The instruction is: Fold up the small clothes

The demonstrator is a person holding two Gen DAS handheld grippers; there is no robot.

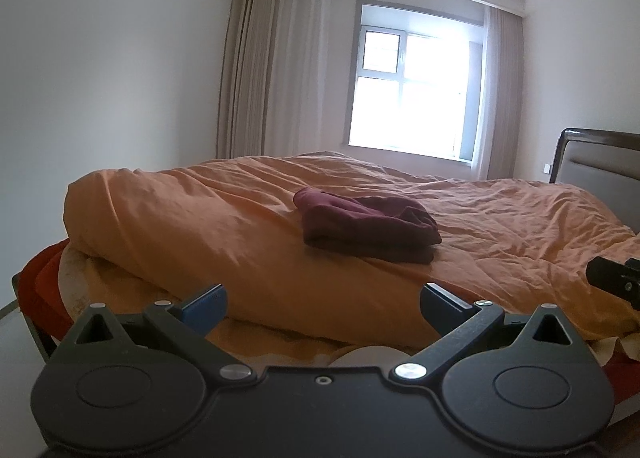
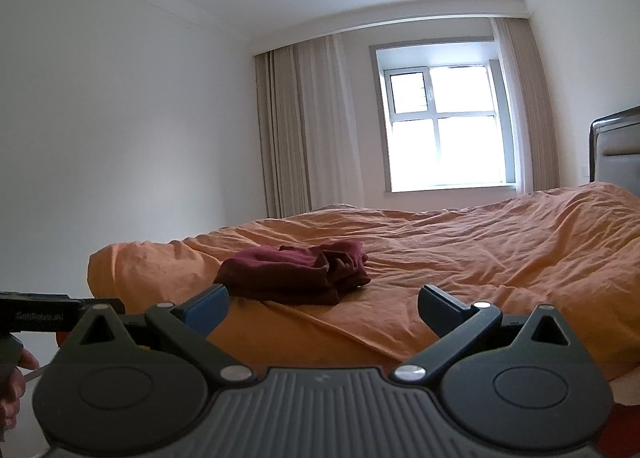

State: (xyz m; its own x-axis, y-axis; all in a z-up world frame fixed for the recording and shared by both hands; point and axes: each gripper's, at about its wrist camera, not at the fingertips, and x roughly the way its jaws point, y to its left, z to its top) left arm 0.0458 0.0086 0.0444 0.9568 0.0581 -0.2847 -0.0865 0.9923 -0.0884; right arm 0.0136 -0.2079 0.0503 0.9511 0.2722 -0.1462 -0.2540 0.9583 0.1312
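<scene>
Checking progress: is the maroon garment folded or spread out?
Folded: the maroon garment lies as a compact layered bundle on the orange duvet, though loosely bunched.

The duvet (image 1: 360,194) on the bed is plain orange, with no print. On it lies a dark maroon garment (image 1: 368,226), also plain. At the near left edge of the bed, red cloth (image 1: 38,290) shows under a cream sheet (image 1: 76,282). The curtains (image 1: 272,70) are beige, the walls (image 1: 100,78) white, the window frame (image 1: 354,70) grey. The headboard (image 1: 596,162) at far right has a dark brown frame and a grey panel. Each hand-held gripper (image 1: 322,302) is black with blue pads (image 1: 206,304).
</scene>
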